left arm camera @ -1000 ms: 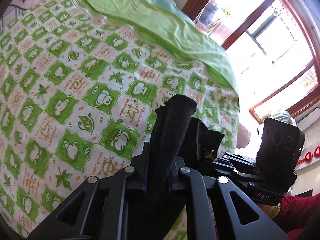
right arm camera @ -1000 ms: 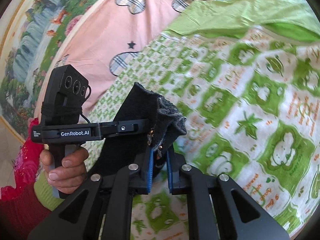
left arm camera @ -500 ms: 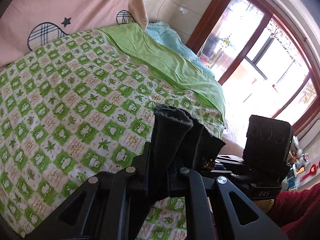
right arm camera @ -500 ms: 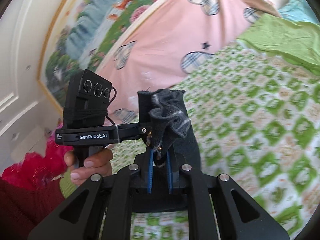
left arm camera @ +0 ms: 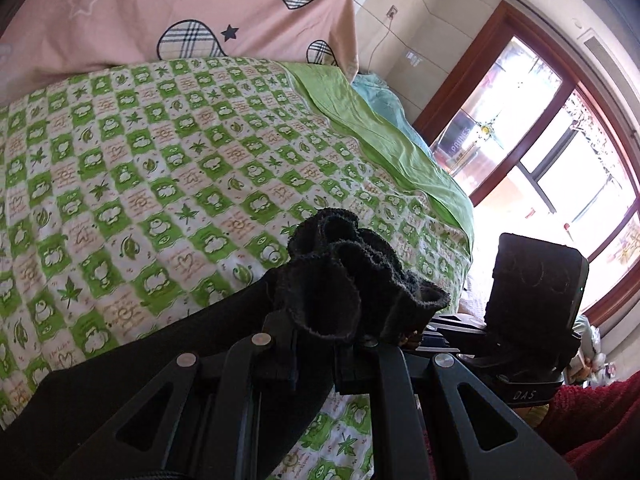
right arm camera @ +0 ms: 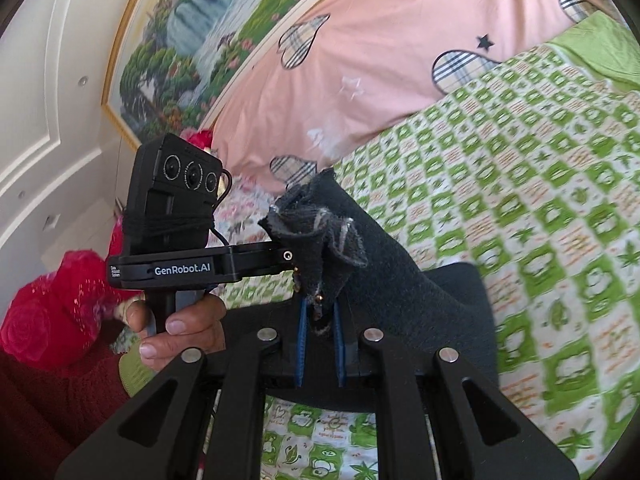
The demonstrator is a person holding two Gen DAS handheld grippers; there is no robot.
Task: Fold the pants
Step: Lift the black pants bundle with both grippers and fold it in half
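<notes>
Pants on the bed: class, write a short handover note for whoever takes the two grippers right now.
Left gripper: shut on bunched black pants fabric.
Right gripper: shut on another bunch of the pants, close beside the left one.
Pants: held up over the green checked bedspread, the rest hanging below the grippers.
Done: both grips secured.
Left: probably lay the pants flat on the bedspread, then fold; no finished fold shows yet.

Pants [left arm camera: 352,280] now lifted higher above bedspread [left arm camera: 160,184].

Black left claw [right arm camera: 316,264] marked "GenRobot.AI", silver screws, cable-wrapped camera block; right claw [right arm camera: 320,344] with blue pads; red, seemingly knitted sleeve [left arm camera: 592,420].
</notes>
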